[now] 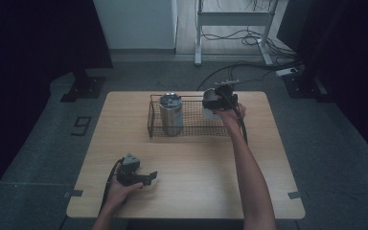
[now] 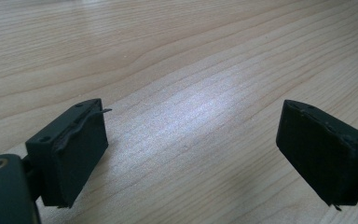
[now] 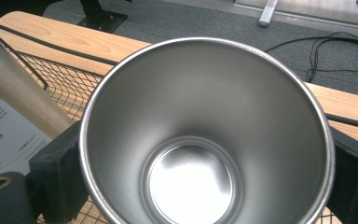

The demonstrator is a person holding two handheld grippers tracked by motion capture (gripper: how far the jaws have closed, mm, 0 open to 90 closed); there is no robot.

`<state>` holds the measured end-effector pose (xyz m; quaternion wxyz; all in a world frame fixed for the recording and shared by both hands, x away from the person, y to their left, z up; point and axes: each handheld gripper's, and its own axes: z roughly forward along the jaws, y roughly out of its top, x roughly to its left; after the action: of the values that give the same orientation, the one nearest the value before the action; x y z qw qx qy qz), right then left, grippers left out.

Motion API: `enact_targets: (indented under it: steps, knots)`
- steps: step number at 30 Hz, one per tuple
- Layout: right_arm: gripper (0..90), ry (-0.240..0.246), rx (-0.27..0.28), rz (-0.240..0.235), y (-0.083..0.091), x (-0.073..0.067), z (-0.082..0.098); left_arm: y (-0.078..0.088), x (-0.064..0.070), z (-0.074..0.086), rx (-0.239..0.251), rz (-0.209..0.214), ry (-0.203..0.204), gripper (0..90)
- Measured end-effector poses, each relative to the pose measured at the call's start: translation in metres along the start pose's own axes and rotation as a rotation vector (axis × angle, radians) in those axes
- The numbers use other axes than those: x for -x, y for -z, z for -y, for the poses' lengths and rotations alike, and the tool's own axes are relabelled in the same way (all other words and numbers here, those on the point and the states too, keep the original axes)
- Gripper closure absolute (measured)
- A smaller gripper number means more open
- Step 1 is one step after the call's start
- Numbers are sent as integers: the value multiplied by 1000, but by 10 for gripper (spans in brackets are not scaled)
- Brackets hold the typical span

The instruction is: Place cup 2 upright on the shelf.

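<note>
I see right gripper clamped on steel cup, over wire basket at its 3 o'clock end, tumbler at 9. My left gripper rests, jaws apart, empty, bare table all round.

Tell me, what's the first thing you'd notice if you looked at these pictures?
The shiny empty steel cup, gripped between the black jaws of the right tool, over the right end of the wire basket on the far side of the wooden table. Next, the tall steel tumbler standing upright in the basket's left end. The left tool rests open near the table's front edge, holding nothing.
</note>
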<state>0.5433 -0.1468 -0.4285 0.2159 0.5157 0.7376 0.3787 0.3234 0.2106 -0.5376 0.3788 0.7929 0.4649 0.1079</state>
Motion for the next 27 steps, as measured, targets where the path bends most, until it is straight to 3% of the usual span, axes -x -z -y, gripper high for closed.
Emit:
enact_targets:
  steps: [27]
  knots:
    - [67,2,-70,9,-26,7,19,-1,0,0,-10,-1,-2,89]
